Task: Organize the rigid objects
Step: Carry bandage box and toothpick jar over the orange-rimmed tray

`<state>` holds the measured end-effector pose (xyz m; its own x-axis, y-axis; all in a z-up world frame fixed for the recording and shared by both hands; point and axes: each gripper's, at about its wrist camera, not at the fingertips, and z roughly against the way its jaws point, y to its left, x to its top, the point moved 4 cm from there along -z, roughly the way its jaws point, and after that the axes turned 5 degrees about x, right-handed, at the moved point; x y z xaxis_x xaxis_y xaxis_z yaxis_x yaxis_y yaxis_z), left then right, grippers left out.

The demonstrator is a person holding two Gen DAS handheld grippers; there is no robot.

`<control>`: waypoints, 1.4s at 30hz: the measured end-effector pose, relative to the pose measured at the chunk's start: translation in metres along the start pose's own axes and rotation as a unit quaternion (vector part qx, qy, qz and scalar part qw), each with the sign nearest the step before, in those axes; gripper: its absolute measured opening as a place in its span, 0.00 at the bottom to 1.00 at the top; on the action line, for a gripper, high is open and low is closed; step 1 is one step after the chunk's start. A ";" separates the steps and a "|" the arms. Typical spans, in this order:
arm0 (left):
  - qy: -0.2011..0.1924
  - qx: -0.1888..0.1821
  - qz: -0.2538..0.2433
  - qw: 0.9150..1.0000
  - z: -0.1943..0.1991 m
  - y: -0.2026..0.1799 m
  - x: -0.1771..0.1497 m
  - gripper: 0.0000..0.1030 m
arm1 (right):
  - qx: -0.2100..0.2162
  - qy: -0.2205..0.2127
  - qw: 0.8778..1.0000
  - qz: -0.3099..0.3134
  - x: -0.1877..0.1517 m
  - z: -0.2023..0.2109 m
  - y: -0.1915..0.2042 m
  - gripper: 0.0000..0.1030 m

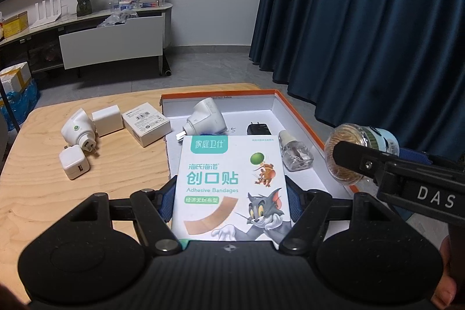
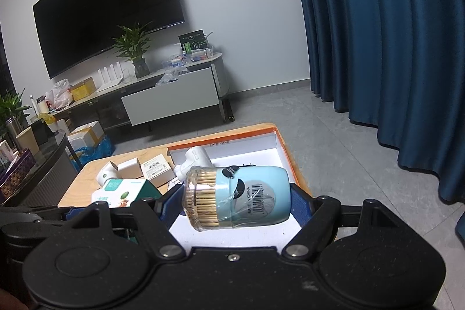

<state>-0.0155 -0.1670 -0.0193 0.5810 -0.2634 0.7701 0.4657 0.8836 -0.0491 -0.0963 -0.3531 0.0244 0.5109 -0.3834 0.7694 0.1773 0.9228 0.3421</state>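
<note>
Over the orange-rimmed tray [image 1: 302,118], the left hand-held gripper [image 1: 232,193] pinches the bandage box [image 1: 232,182] and the right hand-held gripper [image 2: 235,199] clamps the toothpick jar [image 2: 238,196]; each likely needs lowering into bare tray floor, then releasing.

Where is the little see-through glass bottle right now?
In the left wrist view, the small clear glass bottle lies inside the shallow white box with an orange rim, right of the adhesive bandage box and beside the black plug.
</note>
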 end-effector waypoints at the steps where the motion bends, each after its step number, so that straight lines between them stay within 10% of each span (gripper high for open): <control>1: -0.001 0.000 -0.001 1.000 0.000 -0.001 0.000 0.69 | 0.000 0.000 1.000 0.001 0.000 0.000 0.000 0.88; 42: 0.027 -0.028 -0.028 0.999 -0.041 -0.014 0.003 0.69 | -0.004 0.041 0.999 0.011 0.019 -0.062 -0.009 0.88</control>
<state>0.0071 -0.1963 -0.0424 0.5872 -0.3328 0.7378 0.5338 0.8445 -0.0439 -0.0357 -0.3667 0.0026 0.5826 -0.3589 0.7292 0.1712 0.9313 0.3215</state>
